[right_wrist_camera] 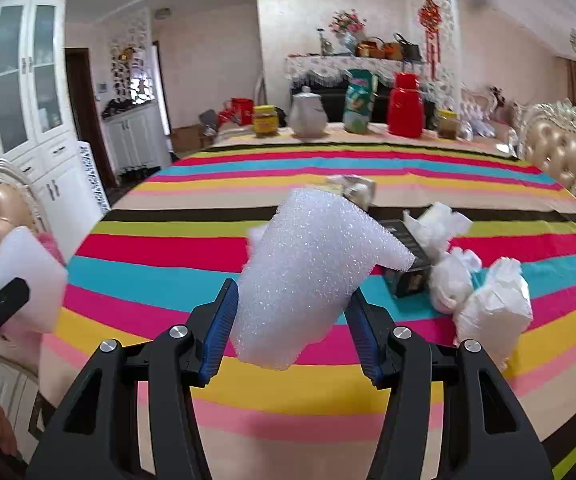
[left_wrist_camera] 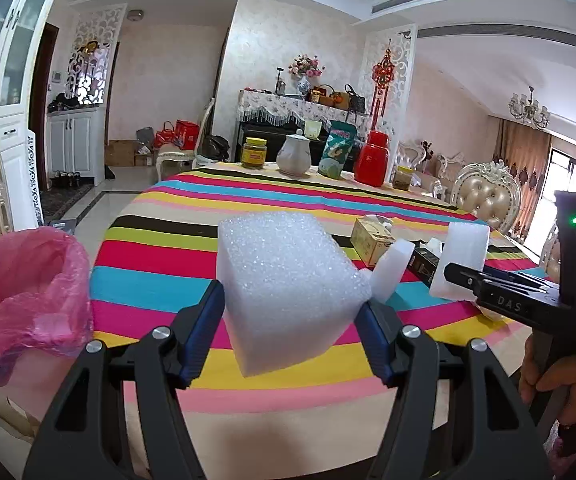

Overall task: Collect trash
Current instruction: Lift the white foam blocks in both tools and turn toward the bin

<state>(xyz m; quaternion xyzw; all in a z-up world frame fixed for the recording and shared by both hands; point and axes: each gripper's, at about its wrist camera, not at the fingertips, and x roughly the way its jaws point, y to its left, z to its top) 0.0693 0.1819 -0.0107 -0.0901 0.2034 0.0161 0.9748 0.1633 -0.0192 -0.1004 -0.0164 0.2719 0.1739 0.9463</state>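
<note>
Striped table (right_wrist_camera: 327,160): both tools (left_wrist_camera: 291,312) (right_wrist_camera: 288,320) clamp foam; pink bag (left_wrist_camera: 28,280) only left.

The left gripper (left_wrist_camera: 289,312) and the right gripper (right_wrist_camera: 288,312) each point forward, blue pads (left_wrist_camera: 204,332) spread wide and pressed against a foam block (left_wrist_camera: 288,292) between them.

The left tongs (left_wrist_camera: 293,312) are showing matte black plastic arms with triangular cut-outs, round silver screws at the pivots, and ribbed blue pads (left_wrist_camera: 204,332) lining the fingers. The right tongs (right_wrist_camera: 291,316) are wearing the same black frame, silver screws and blue pads (right_wrist_camera: 218,330). From the left wrist view, their black body is displaying pale "DAS" lettering and a glowing green light, gripped by a bare-skinned hand (left_wrist_camera: 559,384).
</note>
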